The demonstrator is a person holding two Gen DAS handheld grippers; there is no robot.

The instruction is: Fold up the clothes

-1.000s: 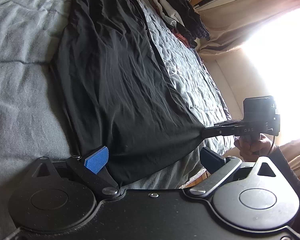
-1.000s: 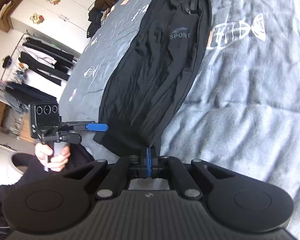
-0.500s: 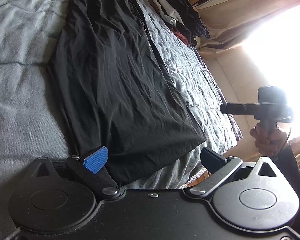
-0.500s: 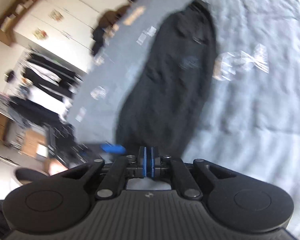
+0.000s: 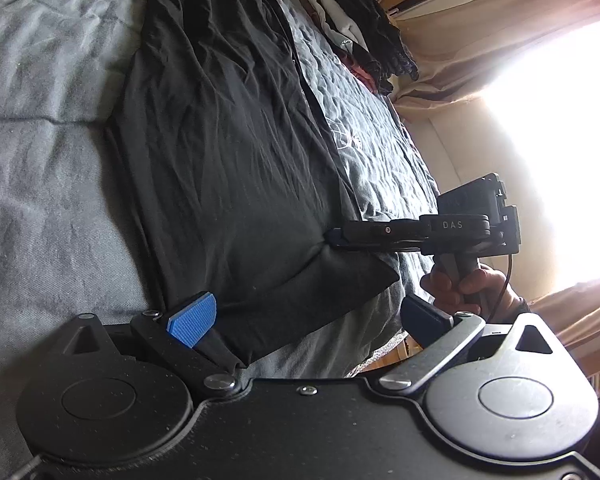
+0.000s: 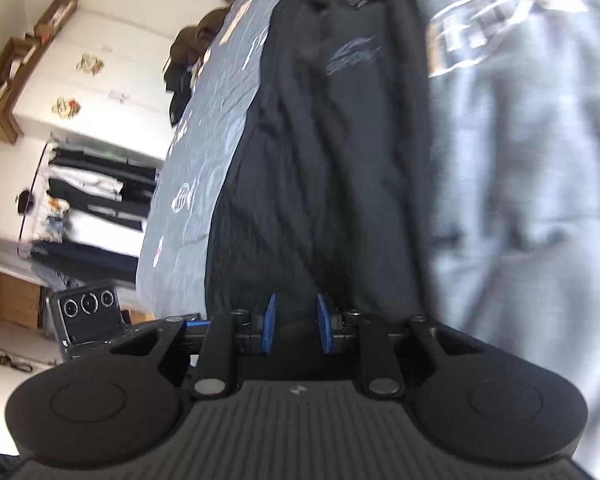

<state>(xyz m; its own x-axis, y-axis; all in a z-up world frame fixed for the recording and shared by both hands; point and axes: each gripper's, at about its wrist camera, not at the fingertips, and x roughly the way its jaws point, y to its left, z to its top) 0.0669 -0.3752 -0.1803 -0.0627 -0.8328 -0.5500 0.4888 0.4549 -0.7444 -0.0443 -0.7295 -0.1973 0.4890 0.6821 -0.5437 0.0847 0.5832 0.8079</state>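
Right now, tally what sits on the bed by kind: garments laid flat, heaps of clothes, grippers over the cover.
Garments laid flat: 1, the black trousers.
Heaps of clothes: 2, the dark pile near the curtains, the brown heap at the bed's far edge.
Grippers: 2, the left gripper, the right gripper.
Total: 5

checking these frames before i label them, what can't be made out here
- Left wrist view: the window is blown out, nothing outside shows.
- Left wrist view: the near hem of the black trousers is hidden behind the left gripper body.
- Right wrist view: motion blur smears the logo on the trousers and the bedspread print.
- Right wrist view: the right gripper is opening over the cloth; contact can't be told.
- Far clothes pile: items too small to separate.
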